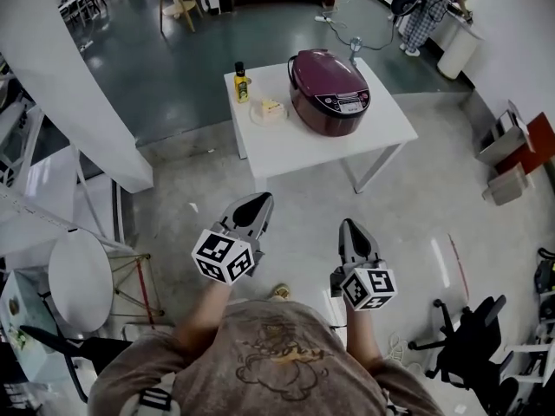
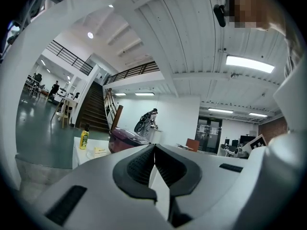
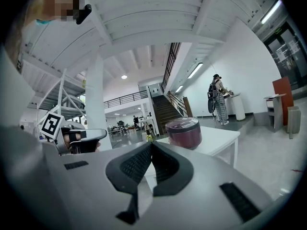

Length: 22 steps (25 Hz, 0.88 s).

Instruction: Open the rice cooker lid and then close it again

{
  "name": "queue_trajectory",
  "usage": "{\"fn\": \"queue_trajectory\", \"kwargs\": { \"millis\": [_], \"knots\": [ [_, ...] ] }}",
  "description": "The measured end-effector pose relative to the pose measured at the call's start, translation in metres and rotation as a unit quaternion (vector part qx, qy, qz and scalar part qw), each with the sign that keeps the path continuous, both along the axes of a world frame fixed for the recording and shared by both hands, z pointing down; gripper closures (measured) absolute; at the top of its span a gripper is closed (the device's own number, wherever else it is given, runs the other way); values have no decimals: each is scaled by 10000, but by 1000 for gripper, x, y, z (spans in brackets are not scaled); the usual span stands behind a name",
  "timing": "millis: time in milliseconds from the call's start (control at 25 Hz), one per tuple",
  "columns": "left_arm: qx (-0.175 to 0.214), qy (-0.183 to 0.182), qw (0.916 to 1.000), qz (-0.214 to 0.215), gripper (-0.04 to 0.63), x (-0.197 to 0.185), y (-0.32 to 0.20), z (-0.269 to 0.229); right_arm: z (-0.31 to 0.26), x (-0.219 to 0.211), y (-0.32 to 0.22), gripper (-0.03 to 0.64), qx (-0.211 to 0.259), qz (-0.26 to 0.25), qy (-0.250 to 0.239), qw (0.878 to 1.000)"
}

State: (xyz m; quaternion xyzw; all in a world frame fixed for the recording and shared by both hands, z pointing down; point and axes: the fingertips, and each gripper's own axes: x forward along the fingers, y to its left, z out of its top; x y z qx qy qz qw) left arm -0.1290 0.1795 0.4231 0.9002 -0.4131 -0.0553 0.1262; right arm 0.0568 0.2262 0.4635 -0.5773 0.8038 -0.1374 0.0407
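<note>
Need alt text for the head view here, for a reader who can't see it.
Seen from above, a person stands back from a white table, holding the left gripper and right gripper shut and pointed toward it. On the table sit a maroon rice cooker with its lid closed, a yellow bottle and a small dish.

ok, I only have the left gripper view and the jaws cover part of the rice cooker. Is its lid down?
Observer: Yes. The head view shows the lid flat down on the rice cooker.
Operator: Right gripper?
Observer: The right gripper is shut with nothing between its jaws.
Operator: At the table yet?
Observer: No. In the head view it and the left gripper hang over floor, short of the white table.
</note>
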Motion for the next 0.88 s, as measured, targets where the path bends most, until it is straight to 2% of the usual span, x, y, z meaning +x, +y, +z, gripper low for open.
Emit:
{"fn": "queue_trajectory", "kwargs": {
  "millis": [480, 880],
  "knots": [
    [64, 48, 9995, -292, 574, 15, -41, 0, 3, 15, -52, 616, 56, -361, -27, 9993],
    [100, 88, 9997, -190, 574, 31, -88, 1, 8, 26, -93, 616, 39, -339, -27, 9994]
  ]
}}
